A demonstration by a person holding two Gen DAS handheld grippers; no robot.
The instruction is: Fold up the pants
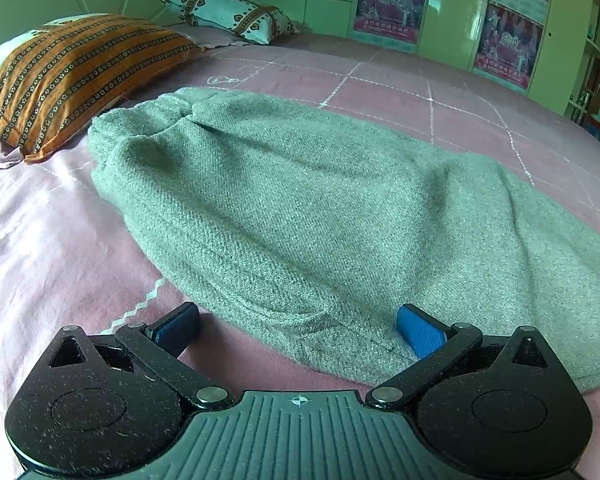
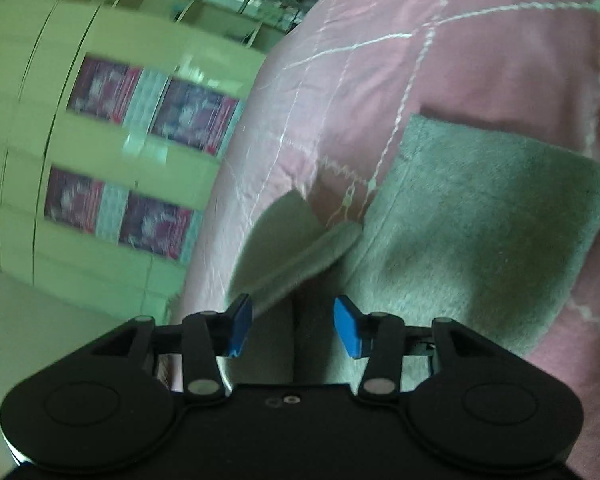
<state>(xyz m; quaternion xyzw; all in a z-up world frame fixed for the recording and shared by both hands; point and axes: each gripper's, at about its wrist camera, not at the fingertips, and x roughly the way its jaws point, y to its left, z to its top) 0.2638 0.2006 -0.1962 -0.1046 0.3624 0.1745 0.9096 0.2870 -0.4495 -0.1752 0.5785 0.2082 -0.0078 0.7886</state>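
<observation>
Pants (image 1: 300, 200) lie on pink bedspread (image 1: 40, 240) near striped pillow (image 1: 72, 76); both claws (image 1: 298, 330) (image 2: 293, 326) released.

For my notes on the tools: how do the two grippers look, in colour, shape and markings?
Both the left gripper and the right gripper have black bodies with rounded lobes, silver pivot pins and blue finger pads. The left has a ribbed centre plate with a white crosshair mark.

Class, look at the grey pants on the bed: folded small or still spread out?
Still spread out: the pants lie broad across the pink bedsheet, both leg ends apart, not stacked.
</observation>
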